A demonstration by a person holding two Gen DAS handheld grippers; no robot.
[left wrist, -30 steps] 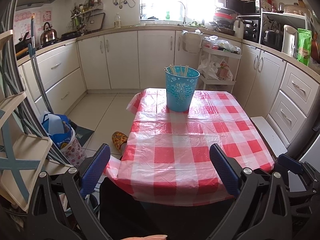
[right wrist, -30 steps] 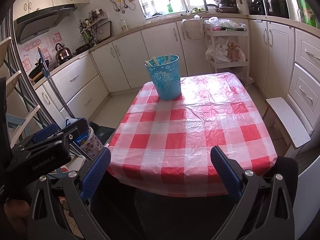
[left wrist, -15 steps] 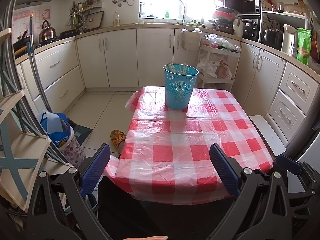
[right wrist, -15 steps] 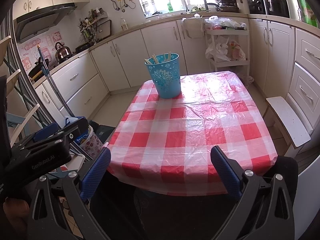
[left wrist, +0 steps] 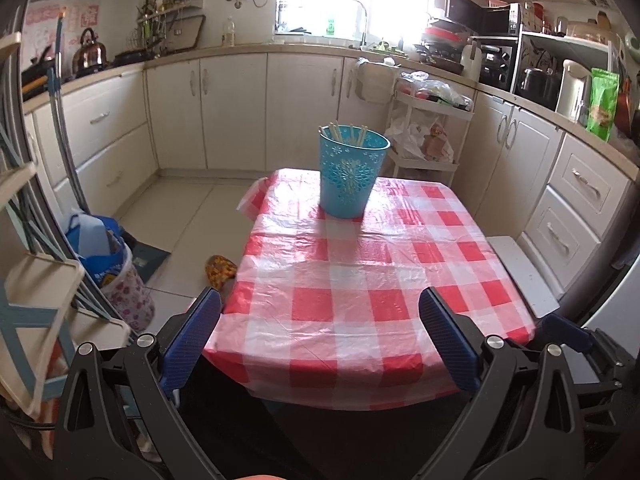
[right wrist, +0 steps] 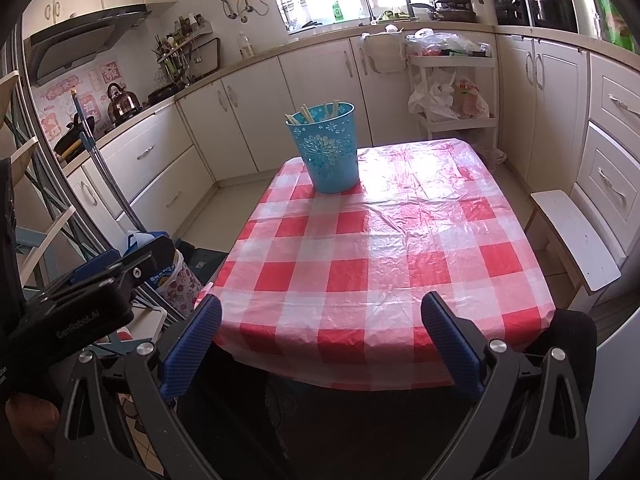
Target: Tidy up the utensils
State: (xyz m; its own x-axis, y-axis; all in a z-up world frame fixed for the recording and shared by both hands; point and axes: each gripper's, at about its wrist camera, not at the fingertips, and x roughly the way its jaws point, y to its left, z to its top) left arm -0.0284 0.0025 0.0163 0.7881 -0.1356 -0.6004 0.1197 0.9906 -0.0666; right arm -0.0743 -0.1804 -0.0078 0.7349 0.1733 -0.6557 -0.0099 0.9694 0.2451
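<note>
Looking along our two tools, we see the left hand-held gripper (left wrist: 320,326) with its blue fingers (left wrist: 192,336) spread wide and nothing between them, poised over the near edge of the worktop (left wrist: 360,288). Our right hand-held gripper (right wrist: 320,328) is likewise released and empty, its blue pads (right wrist: 450,336) hanging over that same near edge. We take the blue bin (left wrist: 352,174) as our landmark: it stands upright toward the far end of the red-and-white checked cloth, well apart from both tools. Pale chopsticks (left wrist: 348,132) lean inside it, their tips just above its rim. From the right wrist view the bin (right wrist: 328,148) sits left of the cloth's middle, and the chopsticks (right wrist: 308,114) show at its mouth. Between the bin and us the cloth lies bare and glossy. Left of the bin, down on the floor, we see a flowered bucket (left wrist: 124,292) and a slipper (left wrist: 219,270). Right of the bin a white bench (right wrist: 576,236) stands beside the worktop. Behind the bin a white cart (left wrist: 426,132) holds plastic bags.
</note>
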